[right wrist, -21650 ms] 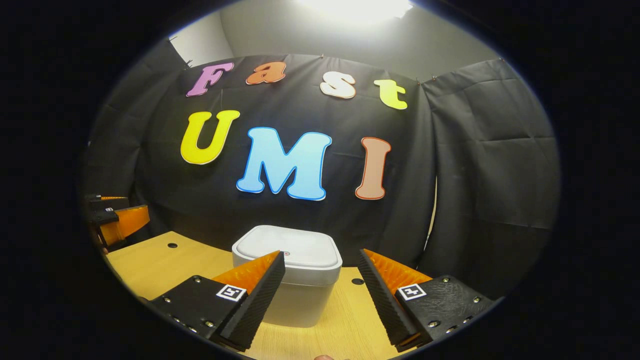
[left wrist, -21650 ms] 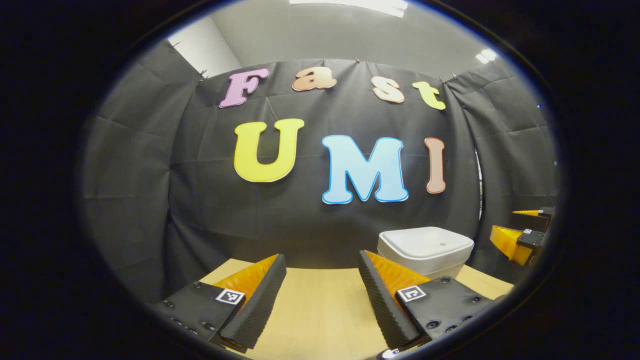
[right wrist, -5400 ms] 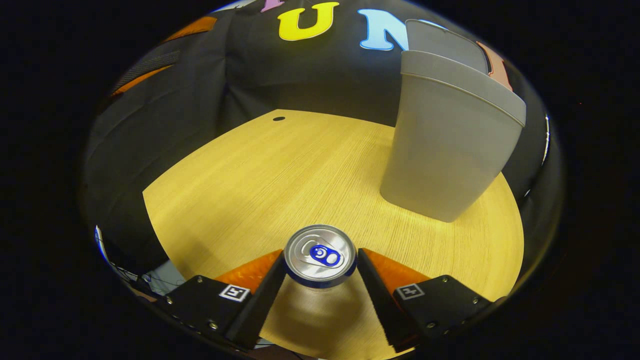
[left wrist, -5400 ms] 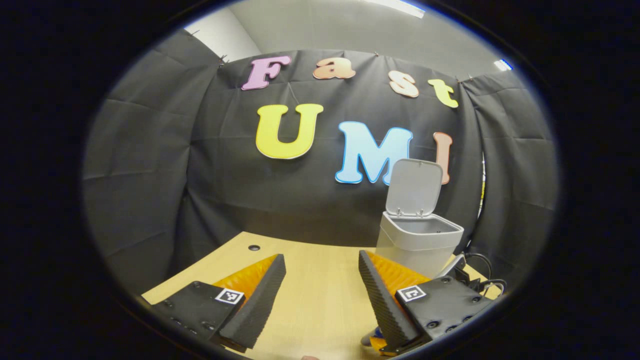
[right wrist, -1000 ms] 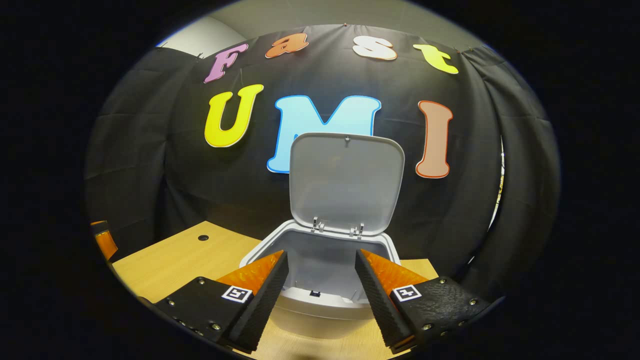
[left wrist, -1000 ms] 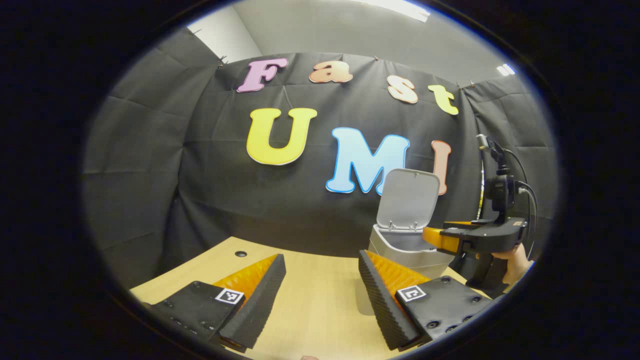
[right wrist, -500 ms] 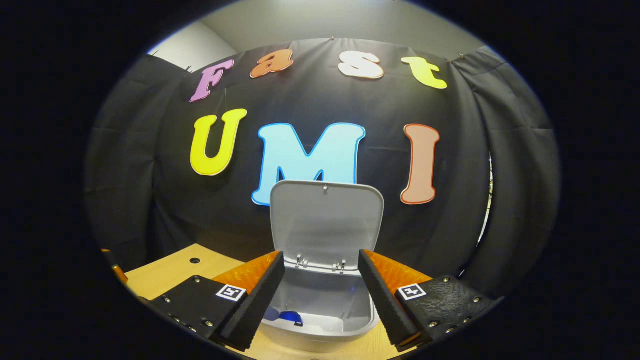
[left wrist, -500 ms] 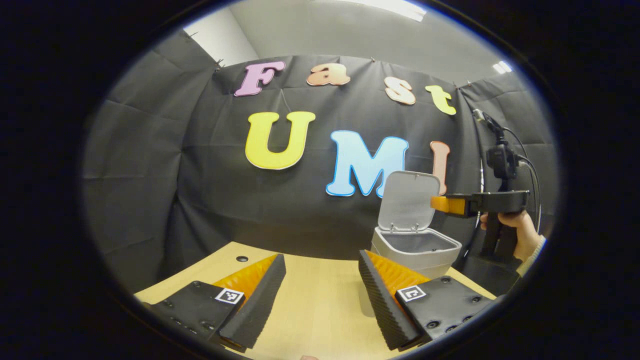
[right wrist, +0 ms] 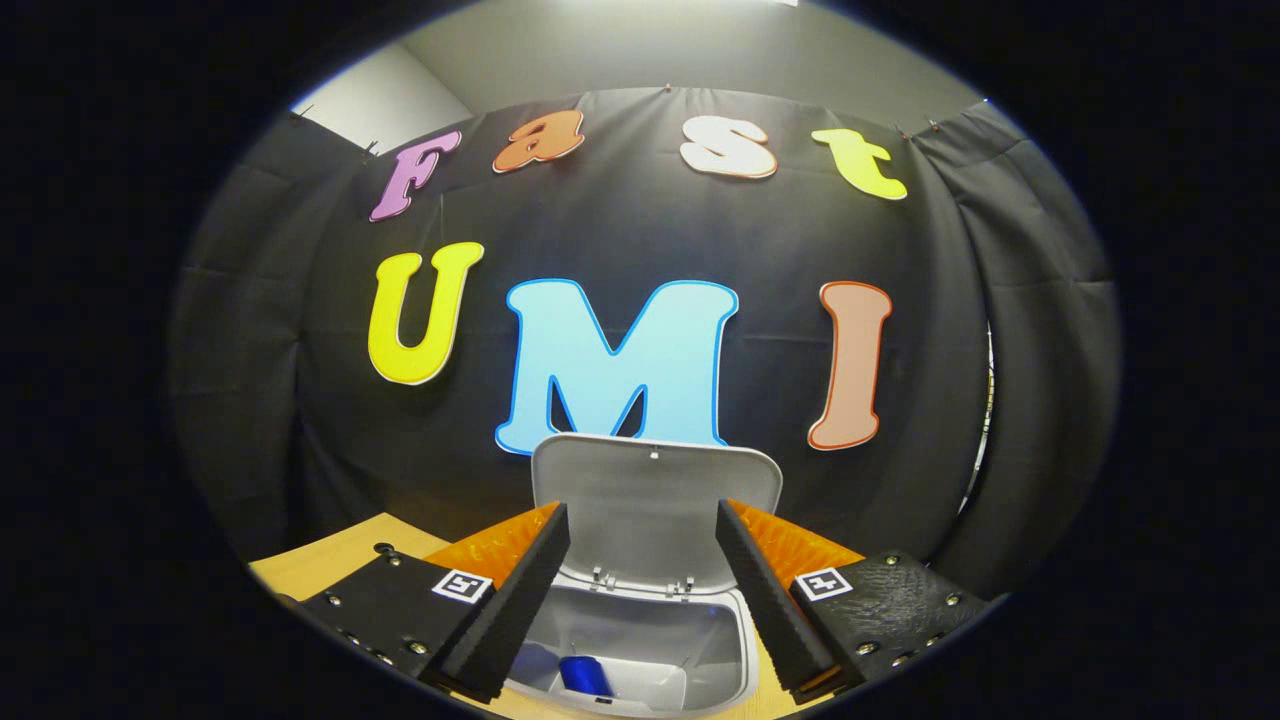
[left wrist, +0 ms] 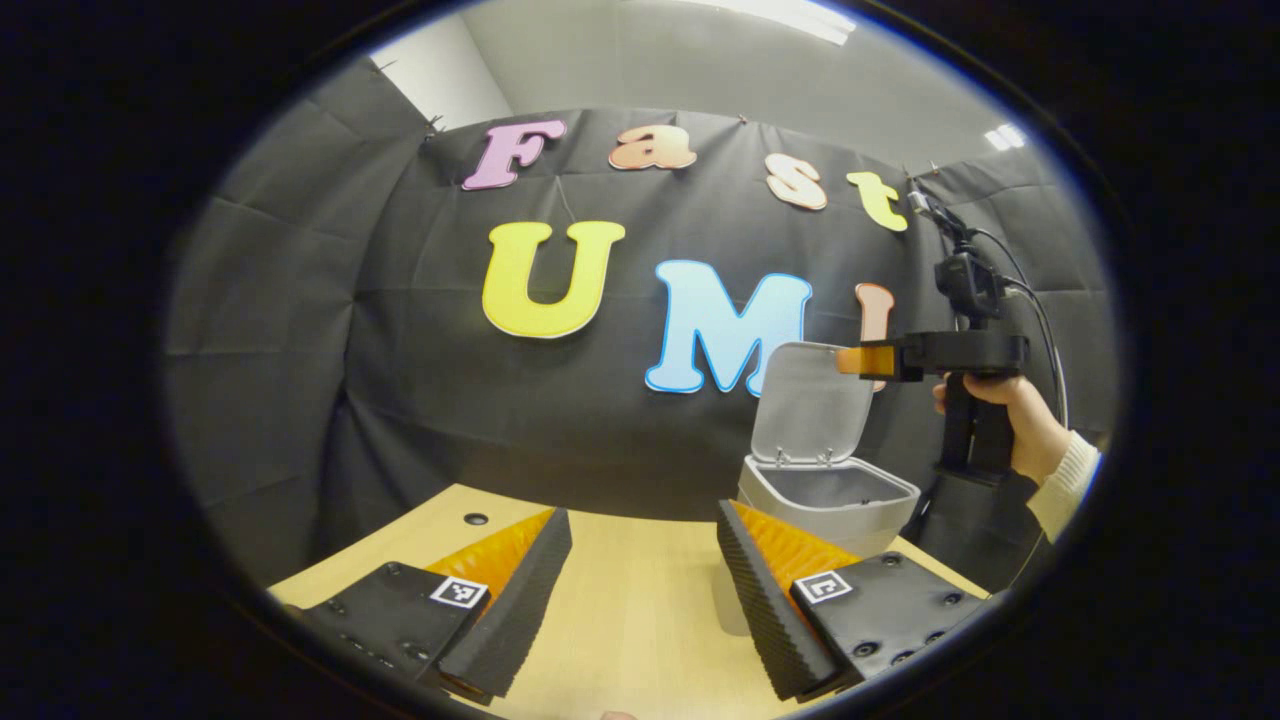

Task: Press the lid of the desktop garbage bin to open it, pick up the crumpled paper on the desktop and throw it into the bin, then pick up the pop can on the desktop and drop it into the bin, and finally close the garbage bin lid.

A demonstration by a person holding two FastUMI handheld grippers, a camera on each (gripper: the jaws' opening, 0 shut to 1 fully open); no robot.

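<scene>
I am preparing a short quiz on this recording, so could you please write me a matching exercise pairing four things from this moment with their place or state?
Things:
1. bin lid
2. pop can
3. right gripper
4. left gripper

Places or states:
A. lying inside the garbage bin
B. open and empty, low over the wooden desktop
C. standing upright, open
D. held by a hand, level with the top of the raised lid

Pairs: 1-C, 2-A, 3-D, 4-B
</scene>
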